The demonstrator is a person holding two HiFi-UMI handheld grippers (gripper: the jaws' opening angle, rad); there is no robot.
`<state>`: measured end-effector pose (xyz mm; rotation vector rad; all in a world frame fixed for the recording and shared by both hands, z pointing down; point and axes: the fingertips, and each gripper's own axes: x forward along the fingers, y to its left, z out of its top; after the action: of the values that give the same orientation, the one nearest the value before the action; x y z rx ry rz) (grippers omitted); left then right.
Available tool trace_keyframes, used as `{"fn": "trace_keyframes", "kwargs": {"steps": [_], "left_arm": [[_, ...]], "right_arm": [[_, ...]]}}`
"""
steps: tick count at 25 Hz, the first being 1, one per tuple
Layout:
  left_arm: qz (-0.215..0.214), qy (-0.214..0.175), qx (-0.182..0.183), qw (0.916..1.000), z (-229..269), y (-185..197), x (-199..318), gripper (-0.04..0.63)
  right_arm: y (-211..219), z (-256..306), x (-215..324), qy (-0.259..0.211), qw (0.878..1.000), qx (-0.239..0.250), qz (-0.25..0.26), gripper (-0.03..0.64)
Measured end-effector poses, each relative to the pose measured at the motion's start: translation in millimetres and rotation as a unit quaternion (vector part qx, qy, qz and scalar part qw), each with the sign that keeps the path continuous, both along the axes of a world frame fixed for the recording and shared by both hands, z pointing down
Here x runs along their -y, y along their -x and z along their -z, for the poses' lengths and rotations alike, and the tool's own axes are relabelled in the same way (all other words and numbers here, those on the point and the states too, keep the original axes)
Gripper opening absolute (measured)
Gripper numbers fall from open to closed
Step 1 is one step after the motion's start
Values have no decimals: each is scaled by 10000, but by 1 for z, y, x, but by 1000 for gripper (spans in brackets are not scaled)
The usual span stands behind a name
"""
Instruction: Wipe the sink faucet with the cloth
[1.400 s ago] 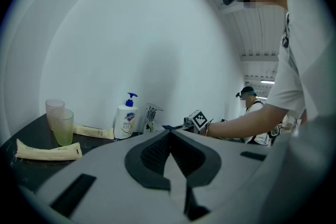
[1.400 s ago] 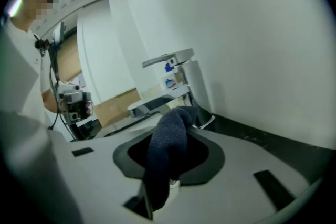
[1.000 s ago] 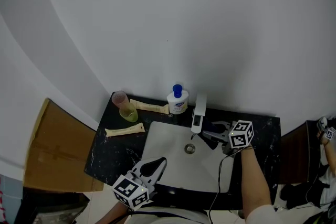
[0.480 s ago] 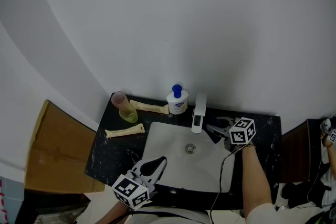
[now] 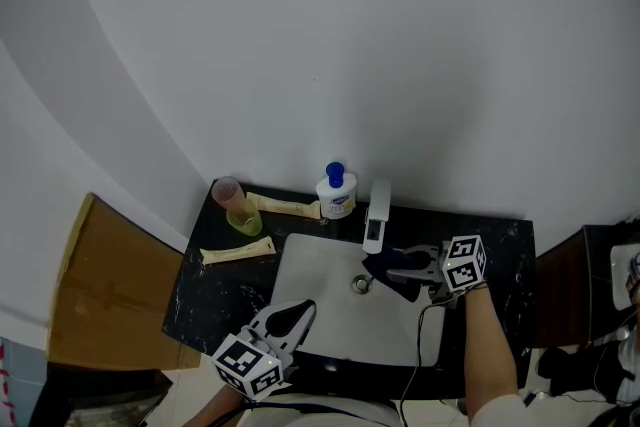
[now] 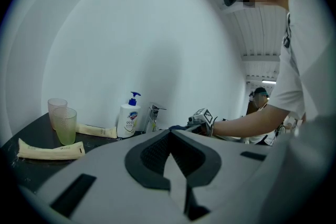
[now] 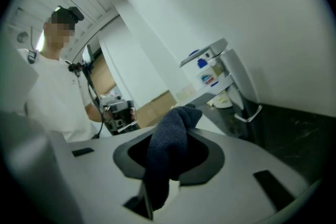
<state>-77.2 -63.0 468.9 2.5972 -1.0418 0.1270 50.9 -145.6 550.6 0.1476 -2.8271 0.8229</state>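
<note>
Over the last second my right gripper (image 5: 398,267) has swung in from the right of the tap toward the middle of the basin. That brings the dark blue terry cloth (image 5: 383,267) in front of and just below the spout of the squared chrome single-lever faucet (image 5: 377,213). Whether the two touch yet I cannot tell from either view. I judge this to be the approach for a wiping pass along the spout. The jaws are closed partway, pinching the cloth, with its free end bunched and poking past the tips. That leaves a soft pad leading, so fabric rather than jaw should meet the metal. The cloth looks thick and nubby, folded into a loose rope through the hollow of the jaws, so it should give and drape easily. The faucet stands upright at the back rim of the white rectangular sink (image 5: 296,260), its flat spout reaching out over the drain. My left gripper (image 5: 303,312) hangs at the sink's near edge, well away from the tap. Its tips are together with nothing in them, parked out of the way, I think. Along the black marble-look counter (image 5: 505,245) sit a white soap pump bottle with a blue top (image 5: 337,192), just left of the faucet, and two stacked translucent cups (image 5: 240,206). Two cream-coloured tubes (image 5: 238,250) lie there as well. None of these lie in the wiping path.
</note>
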Motion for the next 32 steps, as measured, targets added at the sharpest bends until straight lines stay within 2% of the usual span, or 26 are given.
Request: {"fn": "trace_keyframes", "kwargs": {"steps": [2, 7, 11, 14, 17, 22, 24, 25, 27, 29, 32], "left_arm": [[-24, 7, -2, 10000, -1, -1, 0, 2], [-13, 2, 4, 10000, 1, -1, -2, 2], [58, 5, 39, 10000, 2, 4, -5, 2], [117, 11, 65, 9999, 1, 8, -7, 2], [161, 25, 91, 9998, 1, 13, -9, 2], [125, 63, 115, 9998, -1, 12, -11, 2], [99, 69, 136, 9998, 1, 8, -11, 2], [87, 68, 144, 9998, 2, 6, -11, 2], [53, 48, 135, 9999, 2, 3, -10, 2], [53, 55, 157, 9998, 3, 1, -8, 2], [53, 57, 149, 9999, 1, 0, -8, 2]], "right_arm": [[0, -11, -12, 84, 9996, -210, 172, 107], [-19, -38, 35, -66, 9923, -842, -904, 107], [-21, -26, 68, -332, 9869, -775, -1378, 107], [-20, -9, 82, -406, 9858, -449, -1567, 107], [-15, 3, 74, -416, 9893, -172, -1385, 107], [0, 1, 9, 6, 9996, 139, -237, 107], [4, -13, -12, 173, 9998, -71, 103, 107], [4, -24, -14, 195, 9993, -295, 78, 107], [-4, -44, 3, 91, 9959, -796, -431, 107], [-15, -55, 33, -137, 9856, -1167, -1215, 107], [-20, -52, 68, -377, 9698, -1372, -1982, 107]]}}
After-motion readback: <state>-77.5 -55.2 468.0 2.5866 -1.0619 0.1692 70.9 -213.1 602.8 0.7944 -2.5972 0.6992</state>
